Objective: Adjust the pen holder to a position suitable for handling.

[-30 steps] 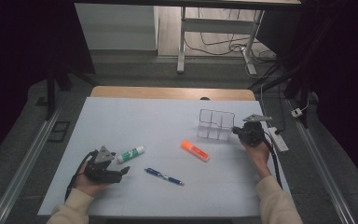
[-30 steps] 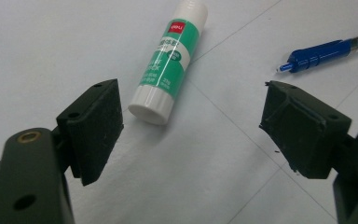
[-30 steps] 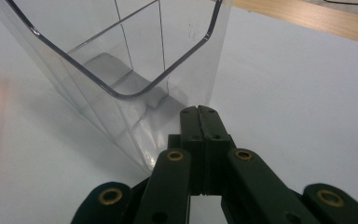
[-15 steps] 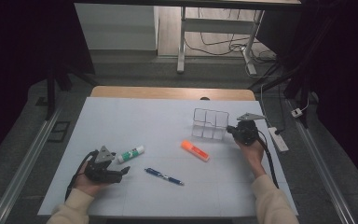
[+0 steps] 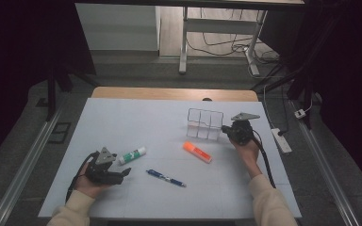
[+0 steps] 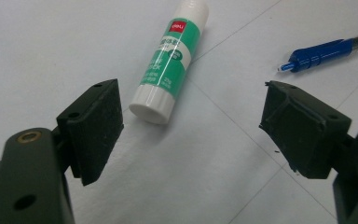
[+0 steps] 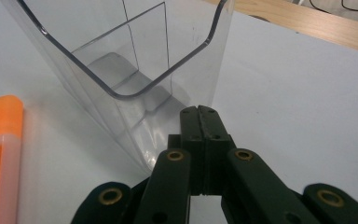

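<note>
My right gripper (image 7: 204,122) has its jaws pressed flat together with nothing between them, tips right against the near corner wall of the clear plastic organizer (image 7: 135,65), which rises just ahead and to the left of my tips. It is a see-through box with thin walls, inner dividers and a scooped rim, standing on the white table (image 5: 136,117). I judge it light and stiff but slick, so a push at the rim could tip it; nudging low on the wall, or pinching one thin wall between the pads, looks safest, and not too hard, since thin plastic may crack. The orange marker (image 7: 0,154) lies flat, well left of my tips.

My left gripper (image 6: 186,130) holds its jaws wide apart over the table, clamped on nothing. The glue stick (image 6: 170,60) lies ahead between them, nearer the left jaw; the blue pen (image 6: 326,49) lies beyond the right jaw.
</note>
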Demonstrator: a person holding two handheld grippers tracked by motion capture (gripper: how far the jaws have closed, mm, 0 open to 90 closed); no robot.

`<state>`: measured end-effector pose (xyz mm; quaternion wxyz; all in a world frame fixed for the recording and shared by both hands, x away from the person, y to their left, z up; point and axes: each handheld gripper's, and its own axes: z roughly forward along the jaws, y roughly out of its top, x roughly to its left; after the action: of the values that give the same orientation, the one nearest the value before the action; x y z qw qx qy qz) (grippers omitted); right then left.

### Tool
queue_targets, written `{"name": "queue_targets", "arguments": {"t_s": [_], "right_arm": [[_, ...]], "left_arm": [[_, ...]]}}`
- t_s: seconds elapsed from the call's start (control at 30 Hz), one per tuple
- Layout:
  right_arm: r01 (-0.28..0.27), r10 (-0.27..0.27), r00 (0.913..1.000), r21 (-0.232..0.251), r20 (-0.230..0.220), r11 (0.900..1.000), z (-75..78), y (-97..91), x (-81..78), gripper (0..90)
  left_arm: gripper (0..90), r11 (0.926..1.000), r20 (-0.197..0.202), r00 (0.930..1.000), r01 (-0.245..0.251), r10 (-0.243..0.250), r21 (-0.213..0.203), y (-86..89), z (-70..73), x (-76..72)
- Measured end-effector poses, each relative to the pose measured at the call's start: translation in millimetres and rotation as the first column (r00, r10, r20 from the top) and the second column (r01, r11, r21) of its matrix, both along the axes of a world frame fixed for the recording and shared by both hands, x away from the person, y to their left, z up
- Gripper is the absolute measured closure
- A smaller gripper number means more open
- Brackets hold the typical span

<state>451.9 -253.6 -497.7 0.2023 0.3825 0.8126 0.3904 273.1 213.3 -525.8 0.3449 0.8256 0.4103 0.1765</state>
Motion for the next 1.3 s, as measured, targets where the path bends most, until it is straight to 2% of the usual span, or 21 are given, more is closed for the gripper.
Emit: {"name": "queue_targets", "arguments": {"t_s": [0.9,1.3], "right_arm": [[-0.059,0.058,0.9982,0.009,0.012,0.9982,-1.7,48.8,9.1,89.0],[-0.088,0.088,0.9961,0.021,0.003,0.9959,-3.1,67.2,16.1,89.0]], "left_arm": [[20.9,1.0000,-0.002,1.0000,-0.001,0.001,0.005,-0.7,-0.6,0.3],[20.8,0.9999,-0.010,0.9999,-0.005,0.005,0.016,-1.4,-2.0,0.8]]}}
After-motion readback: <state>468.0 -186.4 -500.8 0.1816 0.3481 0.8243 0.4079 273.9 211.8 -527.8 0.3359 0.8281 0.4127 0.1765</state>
